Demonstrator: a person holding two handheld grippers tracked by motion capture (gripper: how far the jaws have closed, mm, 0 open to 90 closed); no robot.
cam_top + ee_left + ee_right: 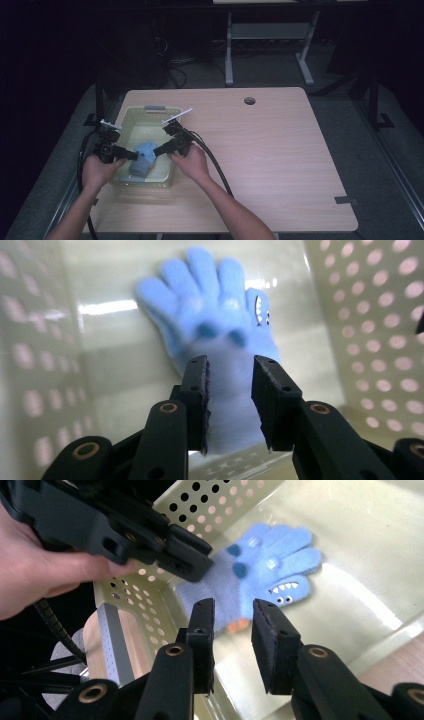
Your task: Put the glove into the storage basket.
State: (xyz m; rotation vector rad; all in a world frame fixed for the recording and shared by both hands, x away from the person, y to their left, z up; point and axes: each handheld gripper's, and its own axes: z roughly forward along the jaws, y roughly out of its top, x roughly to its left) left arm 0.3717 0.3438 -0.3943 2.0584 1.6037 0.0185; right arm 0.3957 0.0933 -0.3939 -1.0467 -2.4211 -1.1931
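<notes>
- Glove (215, 325), light blue, lying in basket (131, 116) at left of table (280, 150); fingers spread flat on basket floor, cuff raised toward near wall.
- Monster face on glove's back: white teeth, two small eyes, dark blue dots at knuckles.
- Left gripper (134, 156) reaching in from basket's left side, held in left hand (100, 170); jaws set either side of cuff in left gripper view, narrow gap between them, cloth between the pads; hard to tell whether clamped or merely straddling.
- Right gripper (156, 150) reaching in from right side, held in right hand (192, 162); jaws parted, hovering above glove near cuff, nothing between them in right gripper view.
- Both gripper tips close together over glove, at near half of basket.
- Cables (215, 165) trailing back over table toward person.
</notes>
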